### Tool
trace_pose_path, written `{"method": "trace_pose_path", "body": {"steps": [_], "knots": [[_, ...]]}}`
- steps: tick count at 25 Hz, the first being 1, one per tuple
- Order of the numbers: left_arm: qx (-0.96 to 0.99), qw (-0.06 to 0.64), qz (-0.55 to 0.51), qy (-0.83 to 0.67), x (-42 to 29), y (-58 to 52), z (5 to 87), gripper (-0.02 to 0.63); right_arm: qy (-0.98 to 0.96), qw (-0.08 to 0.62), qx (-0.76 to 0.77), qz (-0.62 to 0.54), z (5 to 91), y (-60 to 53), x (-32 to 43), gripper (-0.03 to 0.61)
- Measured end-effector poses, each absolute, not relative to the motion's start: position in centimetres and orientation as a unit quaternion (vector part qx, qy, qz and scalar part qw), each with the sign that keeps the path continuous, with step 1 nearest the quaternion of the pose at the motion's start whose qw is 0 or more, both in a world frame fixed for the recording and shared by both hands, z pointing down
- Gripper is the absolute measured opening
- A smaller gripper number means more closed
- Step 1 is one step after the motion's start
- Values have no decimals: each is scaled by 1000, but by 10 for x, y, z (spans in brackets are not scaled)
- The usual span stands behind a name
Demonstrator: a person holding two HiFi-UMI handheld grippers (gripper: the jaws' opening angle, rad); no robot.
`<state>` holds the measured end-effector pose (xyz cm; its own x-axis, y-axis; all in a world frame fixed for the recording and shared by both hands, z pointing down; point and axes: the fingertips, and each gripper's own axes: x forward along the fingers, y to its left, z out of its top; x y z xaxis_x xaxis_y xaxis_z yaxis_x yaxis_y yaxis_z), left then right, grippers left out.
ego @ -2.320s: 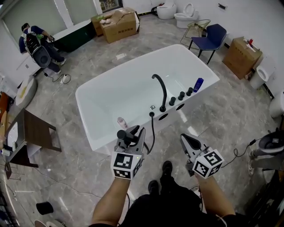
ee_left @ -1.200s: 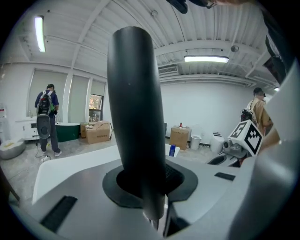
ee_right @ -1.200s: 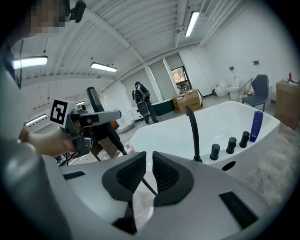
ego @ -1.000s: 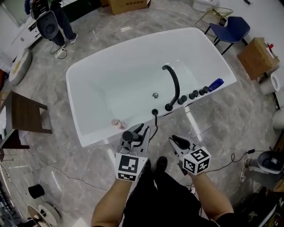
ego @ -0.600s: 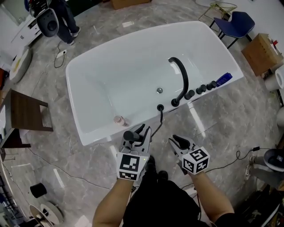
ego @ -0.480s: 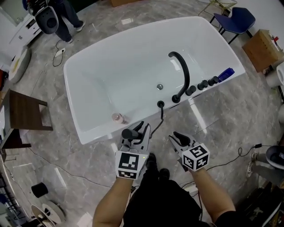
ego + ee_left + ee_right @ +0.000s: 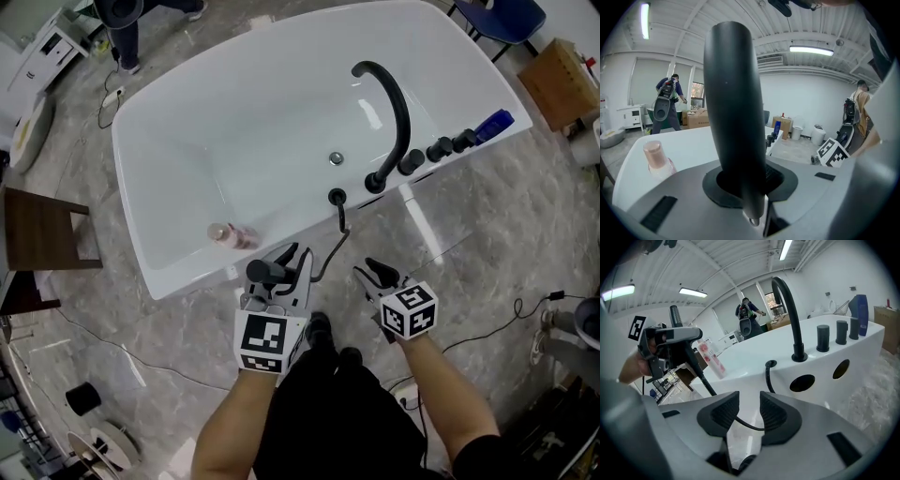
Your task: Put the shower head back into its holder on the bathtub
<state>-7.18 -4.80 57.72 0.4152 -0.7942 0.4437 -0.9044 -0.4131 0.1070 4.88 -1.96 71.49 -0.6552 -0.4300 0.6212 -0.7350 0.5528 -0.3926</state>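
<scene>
My left gripper (image 7: 282, 260) is shut on the black shower head (image 7: 259, 272), whose thick handle (image 7: 733, 112) stands upright between the jaws in the left gripper view. Its black hose (image 7: 330, 251) loops down and up to the round holder (image 7: 336, 197) on the white bathtub's rim (image 7: 441, 178). The holder (image 7: 771, 364) also shows in the right gripper view. My right gripper (image 7: 375, 272) hovers beside the left, short of the rim. Its jaws have just been opening and stand open (image 7: 749, 398) with nothing between the pads; the hose passes beyond them.
A black arched faucet (image 7: 394, 103), several black knobs (image 7: 439, 150) and a blue bottle (image 7: 494, 123) line the rim to the holder's right. A pink bottle (image 7: 225, 234) lies in the tub. A wooden stool (image 7: 37, 230) stands left; a cable (image 7: 497, 323) crosses the floor at right.
Both grippers have sunk toward the tub's near rim, and the tub looks larger and closer. The right jaws stand wider apart than before. The left still holds the shower head.
</scene>
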Motion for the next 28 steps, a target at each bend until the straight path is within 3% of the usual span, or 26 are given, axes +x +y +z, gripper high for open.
{"method": "trace_pose_path", "body": {"steps": [10,19,20,22,23,28], "knots": [[827,182,169,-504,-54,-57,653,81,-853,237,351,306,805,-58,42,197],[828,164,177,-505,-60,-68,662,81,-852,284,351,266,852,-102,22,222],[828,164,176,-506,-61,-69,660,81,-852,291,350,261,853,-104,21,218],[828,165,173,-507,-62,-71,653,81,-851,299,349,256,851,-108,19,120],[828,165,171,-508,-62,-72,648,81,-851,301,345,257,847,-107,17,101],[835,164,164,-500,-60,-77,607,81,-852,304,314,288,807,-86,12,77]]}}
